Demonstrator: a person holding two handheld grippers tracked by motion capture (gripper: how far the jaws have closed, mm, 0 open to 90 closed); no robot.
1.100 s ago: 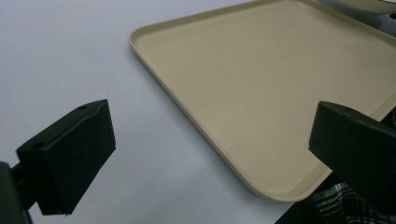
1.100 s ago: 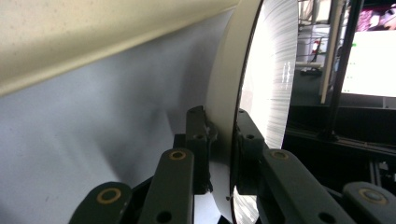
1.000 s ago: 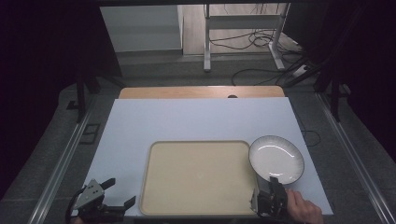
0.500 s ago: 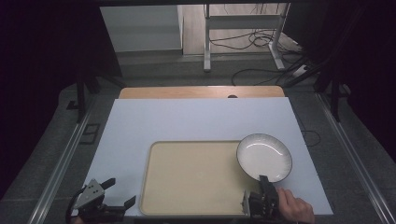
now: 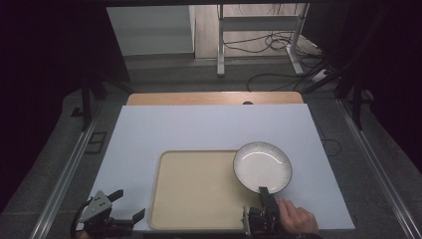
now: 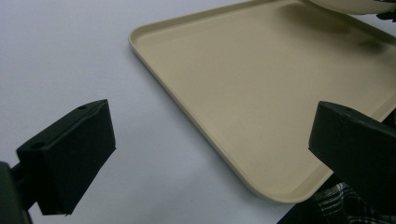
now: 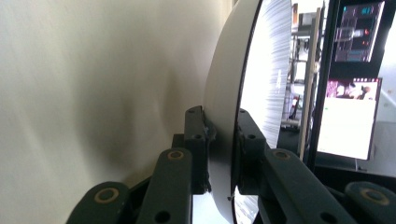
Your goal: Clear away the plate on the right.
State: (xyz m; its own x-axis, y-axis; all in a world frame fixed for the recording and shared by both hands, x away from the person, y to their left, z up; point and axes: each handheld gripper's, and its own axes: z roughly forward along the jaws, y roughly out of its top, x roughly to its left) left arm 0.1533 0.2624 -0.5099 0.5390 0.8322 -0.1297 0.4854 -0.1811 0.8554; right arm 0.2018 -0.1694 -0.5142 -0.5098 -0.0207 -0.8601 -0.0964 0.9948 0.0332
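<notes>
A white plate [image 5: 262, 167] with a dark streaked rim hangs over the right edge of a beige tray [image 5: 199, 191], and my right gripper [image 5: 264, 194] is shut on its near rim. In the right gripper view the plate [image 7: 231, 112] stands edge-on between the two pads, which clamp its rim, with the tray's surface [image 7: 93, 93] beside it. My left gripper [image 5: 127, 206] rests open at the table's front left corner, nothing between its jaws. In the left gripper view the tray [image 6: 280, 93] lies ahead, and the plate's edge [image 6: 350, 5] shows at the top right.
A white sheet [image 5: 209, 129] covers the table, with a wooden strip [image 5: 214, 98] along the far edge. Metal rails [image 5: 69, 169] run along both sides. Cables [image 5: 268, 45] and a stand's legs lie on the floor beyond.
My right gripper has carried the plate leftward, from beside the tray to partly over its right edge. The left gripper has stayed put.
</notes>
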